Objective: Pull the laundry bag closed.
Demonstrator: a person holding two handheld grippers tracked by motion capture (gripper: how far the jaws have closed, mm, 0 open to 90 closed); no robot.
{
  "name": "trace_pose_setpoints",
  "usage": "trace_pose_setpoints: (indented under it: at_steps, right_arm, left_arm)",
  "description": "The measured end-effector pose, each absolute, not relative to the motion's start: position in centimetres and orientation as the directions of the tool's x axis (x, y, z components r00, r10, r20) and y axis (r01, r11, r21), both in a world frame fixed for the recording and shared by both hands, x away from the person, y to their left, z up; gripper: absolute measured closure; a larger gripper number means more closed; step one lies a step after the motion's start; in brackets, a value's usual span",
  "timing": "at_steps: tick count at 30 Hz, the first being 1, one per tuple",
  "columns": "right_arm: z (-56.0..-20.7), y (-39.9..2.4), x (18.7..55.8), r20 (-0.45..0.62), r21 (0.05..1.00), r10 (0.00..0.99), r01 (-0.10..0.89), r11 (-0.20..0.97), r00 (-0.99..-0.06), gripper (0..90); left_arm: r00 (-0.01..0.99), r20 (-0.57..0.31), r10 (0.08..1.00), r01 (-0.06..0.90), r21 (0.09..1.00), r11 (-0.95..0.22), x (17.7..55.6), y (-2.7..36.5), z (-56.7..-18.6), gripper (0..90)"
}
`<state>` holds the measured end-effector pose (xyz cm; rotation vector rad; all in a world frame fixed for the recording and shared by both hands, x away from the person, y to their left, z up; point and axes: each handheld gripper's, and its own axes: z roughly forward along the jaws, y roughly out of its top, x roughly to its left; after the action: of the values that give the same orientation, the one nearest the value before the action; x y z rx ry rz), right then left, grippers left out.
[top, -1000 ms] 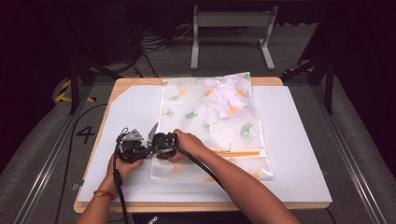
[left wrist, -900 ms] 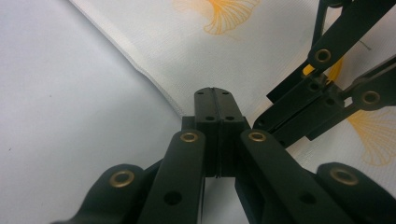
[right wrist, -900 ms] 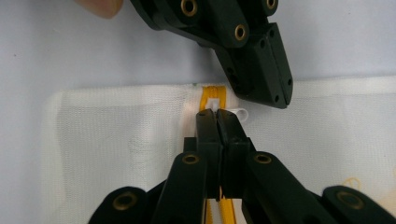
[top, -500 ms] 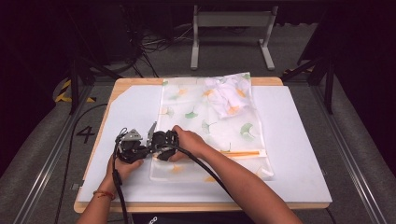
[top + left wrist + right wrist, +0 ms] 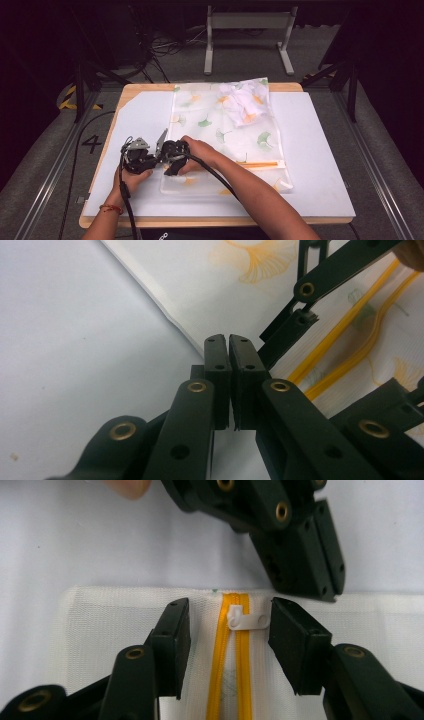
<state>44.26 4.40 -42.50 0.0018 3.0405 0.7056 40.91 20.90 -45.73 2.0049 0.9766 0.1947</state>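
- I see a white mesh bag [image 5: 227,135] with green and orange leaf prints lying flat on a big white board [image 5: 320,165] on the table.
- The bag has an orange zipper [image 5: 231,660] running along it near my edge of the bag.
- A small white zipper pull [image 5: 246,621] sits at the end of the zipper, close to the bag's left edge.
- My right gripper [image 5: 229,640] is down over the bag, right at that end of the zipper.
- Its jaws stand apart, one on each side of the zipper, and they have just been opening.
- The zipper pull lies between them. It looks close to the right-hand jaw, but the jaws do not squeeze it, so it is let go.
- My left gripper [image 5: 230,347] is just beside the bag's left edge, over the white board.
- Its two jaws are pressed tight together. A thin bit seems to sit between the pads, but I cannot tell what it is, or if it is the bag's edge.
- In the high view the two grippers sit right next to each other at the bag's near left corner, almost touching.
- A bunch of crumpled white cloth [image 5: 245,102] with orange spots lies inside the bag at its far end, well apart from the grippers.
- Black cables [image 5: 215,172] trail from the grippers back over the bag's near edge along my arms.
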Motion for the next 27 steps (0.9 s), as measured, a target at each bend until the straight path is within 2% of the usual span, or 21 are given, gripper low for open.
trace_pose_setpoints:
  at_steps: [4, 7, 10, 13, 14, 19, 21, 24, 27]
  right_arm:
    - [-42.2, 4.3, 44.5, -0.005, 0.407, 0.002, 0.0, 0.914, -1.0, 60.1]
    - [-41.9, 4.0, 44.5, 0.0, 0.413, -0.019, -0.017, 0.91, -1.0, 76.6]
    - [-41.6, 3.8, 44.2, -0.011, 0.402, -0.028, -0.03, 0.915, -1.0, 81.0]
    - [-41.5, 3.7, 44.3, -0.022, 0.41, -0.043, -0.048, 0.911, -0.999, 80.4]
    - [-41.4, 3.7, 44.2, -0.027, 0.411, -0.034, -0.042, 0.91, -0.999, 75.8]
    - [-42.0, 4.1, 44.3, -0.044, 0.402, -0.028, -0.043, 0.915, -0.999, 71.0]
    - [-42.1, 4.1, 44.5, -0.029, 0.426, -0.012, -0.023, 0.904, -1.0, 73.3]
    - [-42.2, 4.0, 44.4, -0.026, 0.432, 0.008, -0.004, 0.902, -1.0, 82.7]
    - [-42.2, 4.1, 44.2, -0.03, 0.42, -0.009, -0.021, 0.907, -1.0, 82.7]
  left_arm:
    - [0.693, -0.204, 0.692, 0.535, 0.788, -0.303, 40.6, 21.1, -45.6, 90.0]
    - [0.71, -0.174, 0.682, 0.515, 0.789, -0.335, 40.4, 20.8, -45.5, 90.0]
    - [0.712, -0.176, 0.679, 0.513, 0.792, -0.332, 40.4, 20.9, -45.5, 90.0]
    - [0.711, -0.174, 0.682, 0.515, 0.788, -0.336, 40.4, 20.7, -45.5, 90.0]
    - [0.716, -0.161, 0.679, 0.512, 0.783, -0.354, 40.5, 20.6, -45.6, 90.0]
    - [0.724, -0.179, 0.666, 0.526, 0.769, -0.364, 40.7, 20.4, -45.6, 90.0]
    - [0.724, -0.171, 0.668, 0.523, 0.767, -0.372, 40.7, 20.3, -45.6, 89.7]
    - [0.728, -0.175, 0.663, 0.516, 0.777, -0.361, 40.8, 20.2, -45.5, 89.6]
    - [0.734, -0.16, 0.659, 0.522, 0.754, -0.399, 41.0, 19.6, -45.6, 89.7]
